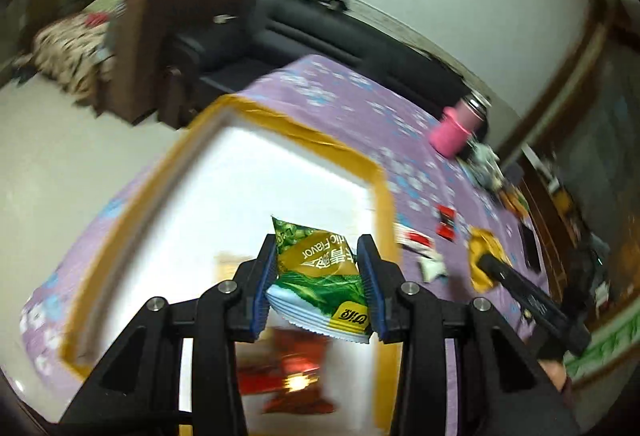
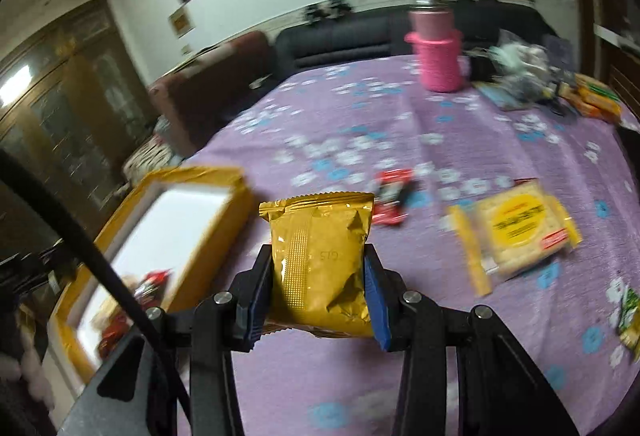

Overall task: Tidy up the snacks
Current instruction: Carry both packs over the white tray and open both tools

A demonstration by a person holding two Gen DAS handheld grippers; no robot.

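Note:
My left gripper [image 1: 318,284] is shut on a green and yellow snack packet [image 1: 320,276], held over the white inside of a yellow-rimmed box [image 1: 304,134]. Red snack packets [image 1: 292,380] lie blurred in the box below it. My right gripper [image 2: 318,276] is shut on a gold foil snack packet [image 2: 320,256] above the purple flowered tablecloth [image 2: 360,124]. The same box [image 2: 208,236] lies to its left with red packets [image 2: 152,282] inside. In the left wrist view the right gripper shows as a black bar with the gold packet [image 1: 484,260] at the right.
On the cloth lie a red packet [image 2: 392,196], a yellow cracker pack [image 2: 516,232], a green packet [image 2: 630,316] at the right edge, a pink bottle [image 2: 436,48] and clutter [image 2: 524,76] at the far side. A dark sofa [image 1: 320,32] and brown chair [image 1: 168,36] stand beyond.

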